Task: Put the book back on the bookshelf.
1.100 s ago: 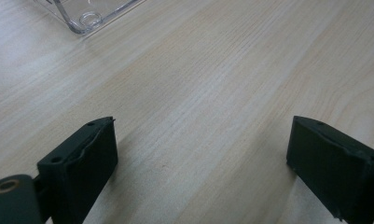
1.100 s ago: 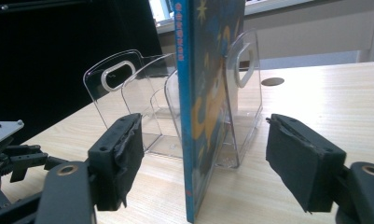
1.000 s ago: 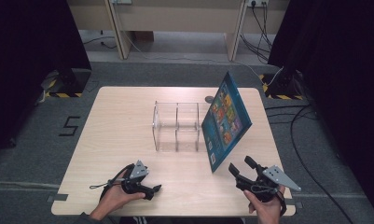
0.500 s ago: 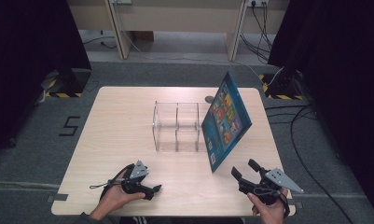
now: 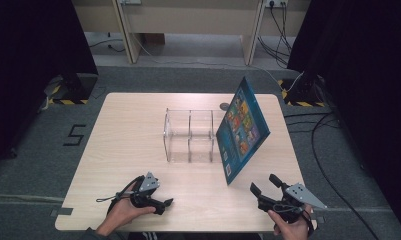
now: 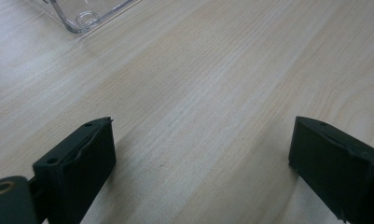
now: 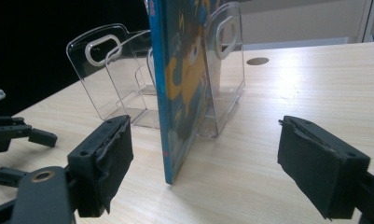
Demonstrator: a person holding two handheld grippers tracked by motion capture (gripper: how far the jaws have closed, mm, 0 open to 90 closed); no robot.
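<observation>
Pale wood grain runs across the table [image 5: 128, 135], which stands on grey carpet with dark curtains at either side and desk legs beyond. At its near edge the right gripper [image 5: 264, 186] is held in the person's right hand, jaws spread wide and holding nothing, aimed at the book [image 5: 243, 131]; in the right gripper view the book's [image 7: 182, 88] near bottom corner stands between the two jaws but farther off, not touched. The left gripper [image 5: 164, 203] rests low by the near edge in the left hand, its jaws also apart and empty, with bare wood between them in the left gripper view and a corner of the clear rack [image 6: 84, 16] at the top. The book, blue with a bright cartoon cover, stands on its lower edge and leans tilted against the right end of the clear rack [image 5: 190, 135], a see-through stand with upright dividers and empty slots. By my judgement the work is at its start: the book looks meant for one of the slots, it is not yet grasped, and gripping, lifting and slotting all remain. Room is generous: open table lies left of the rack and in front of it, and between the two grippers. The tighter spots are the strip of table right of the leaning book, close to the table's right edge, and the small round hole [image 5: 224, 106] just behind the rack.
</observation>
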